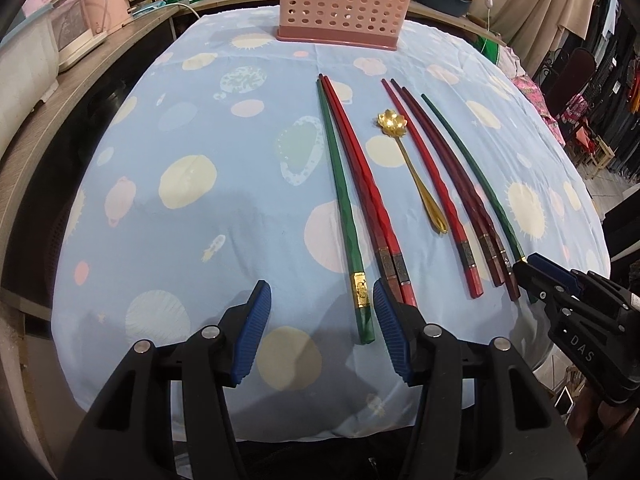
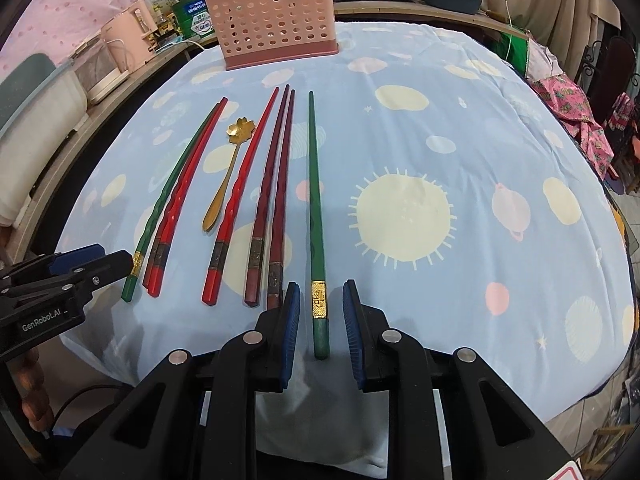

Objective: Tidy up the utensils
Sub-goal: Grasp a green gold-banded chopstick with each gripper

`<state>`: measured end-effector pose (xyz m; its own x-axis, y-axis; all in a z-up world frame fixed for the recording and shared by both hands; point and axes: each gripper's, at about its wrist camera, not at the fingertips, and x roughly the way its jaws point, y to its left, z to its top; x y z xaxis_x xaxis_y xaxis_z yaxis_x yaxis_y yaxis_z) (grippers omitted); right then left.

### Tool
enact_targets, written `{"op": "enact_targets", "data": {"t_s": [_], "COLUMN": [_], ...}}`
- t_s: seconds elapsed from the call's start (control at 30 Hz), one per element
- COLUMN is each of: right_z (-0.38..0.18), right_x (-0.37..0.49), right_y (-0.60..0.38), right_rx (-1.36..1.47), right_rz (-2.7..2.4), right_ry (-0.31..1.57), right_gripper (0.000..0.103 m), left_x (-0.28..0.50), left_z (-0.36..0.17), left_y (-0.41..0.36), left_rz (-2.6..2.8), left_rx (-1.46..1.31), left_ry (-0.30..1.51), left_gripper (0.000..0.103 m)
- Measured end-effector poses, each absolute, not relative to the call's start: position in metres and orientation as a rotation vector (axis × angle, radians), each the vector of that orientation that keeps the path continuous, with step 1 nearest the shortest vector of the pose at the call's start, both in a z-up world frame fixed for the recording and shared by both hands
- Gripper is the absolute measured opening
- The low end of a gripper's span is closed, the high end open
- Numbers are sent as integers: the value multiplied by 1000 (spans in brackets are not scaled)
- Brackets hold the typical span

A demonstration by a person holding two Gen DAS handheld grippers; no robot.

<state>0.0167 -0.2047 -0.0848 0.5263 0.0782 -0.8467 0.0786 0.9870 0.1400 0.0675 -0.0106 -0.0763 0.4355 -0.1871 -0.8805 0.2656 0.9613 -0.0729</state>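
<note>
right hand-held gripper (image 2: 321, 322): released, straddling butt of rightmost green chopstick (image 2: 315, 216), likely lined up for first pick | left hand-held gripper (image 1: 320, 328): released, near left green chopstick (image 1: 340, 200) | utensils: chopsticks and gold flower spoon (image 1: 408, 160) flat, parallel on table (image 1: 180, 140), tips toward pink holder (image 1: 344, 0) at far edge

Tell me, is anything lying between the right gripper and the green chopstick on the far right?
Nothing visible does. The right gripper is open, and the green chopstick lies on the cloth with its handle end between the two fingers. The nearest dark red chopstick lies beside the left finger.
</note>
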Motion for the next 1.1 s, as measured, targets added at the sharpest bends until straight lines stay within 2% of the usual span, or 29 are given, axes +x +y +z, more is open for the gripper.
{"op": "enact_targets", "data": {"t_s": [0.73, 0.83, 0.9, 0.97, 1.1], "right_z": [-87, -87, -86, -85, -85], "right_x": [16, 16, 16, 15, 15], "right_y": [-204, -204, -204, -204, -204], "right_rx": [163, 163, 164, 165, 166], "right_rz": [-2, -2, -2, -3, -2], "right_ry": [1013, 1013, 1012, 1011, 1011], "right_gripper": [21, 21, 21, 21, 21], "left_x": [71, 70, 69, 70, 70], "left_z": [-83, -83, -82, -82, -82], "left_y": [-8, -7, -5, -4, -2], "left_rz": [-268, -263, -258, -254, -249], "left_rx": [73, 71, 68, 64, 57], "left_ry": [1103, 1101, 1099, 1098, 1098], "left_gripper": [48, 43, 34, 30, 16]}}
